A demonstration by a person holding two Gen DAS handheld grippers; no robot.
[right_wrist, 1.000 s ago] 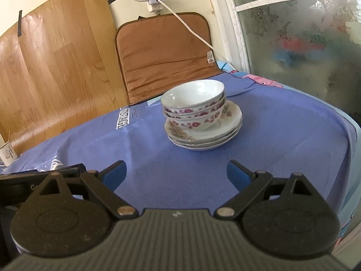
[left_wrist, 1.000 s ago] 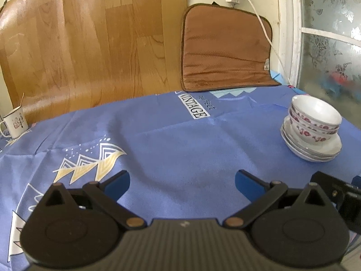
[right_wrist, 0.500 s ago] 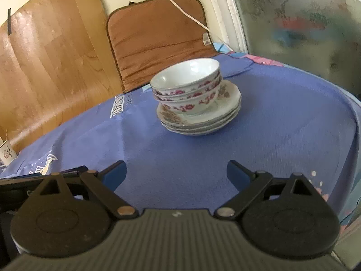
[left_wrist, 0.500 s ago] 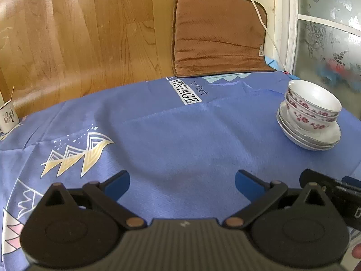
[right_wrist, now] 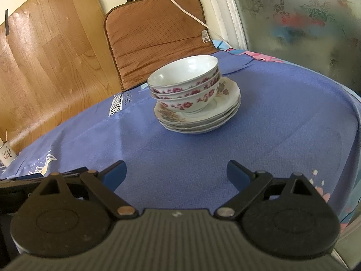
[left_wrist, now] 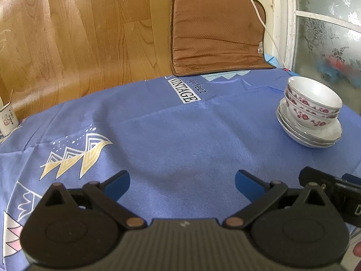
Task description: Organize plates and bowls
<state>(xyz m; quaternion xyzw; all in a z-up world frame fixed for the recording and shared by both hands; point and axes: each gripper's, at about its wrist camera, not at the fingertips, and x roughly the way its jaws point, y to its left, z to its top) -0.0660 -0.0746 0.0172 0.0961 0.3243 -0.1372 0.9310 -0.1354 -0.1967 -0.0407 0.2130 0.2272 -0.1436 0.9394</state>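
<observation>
Nested white bowls with pink flowers (right_wrist: 187, 85) sit on a stack of white floral plates (right_wrist: 198, 119) on the blue tablecloth (right_wrist: 203, 158). In the left wrist view the bowls (left_wrist: 312, 103) and plates (left_wrist: 309, 135) stand at the far right. My right gripper (right_wrist: 176, 174) is open and empty, facing the stack from a short way in front of it. My left gripper (left_wrist: 181, 183) is open and empty over bare cloth, left of the stack. The right gripper's body (left_wrist: 338, 192) shows at the lower right of the left wrist view.
A brown cushion (left_wrist: 216, 36) leans on the wall behind the table, with a white cable (left_wrist: 266, 29) across it. A small white mug (left_wrist: 8, 122) stands at the far left edge. A frosted glass door (right_wrist: 304, 22) is on the right. The table edge drops off right of the stack.
Both grippers have shifted slightly; the stack sits a little higher and more central in the right wrist view. Both stay open. The dishes have not moved.
</observation>
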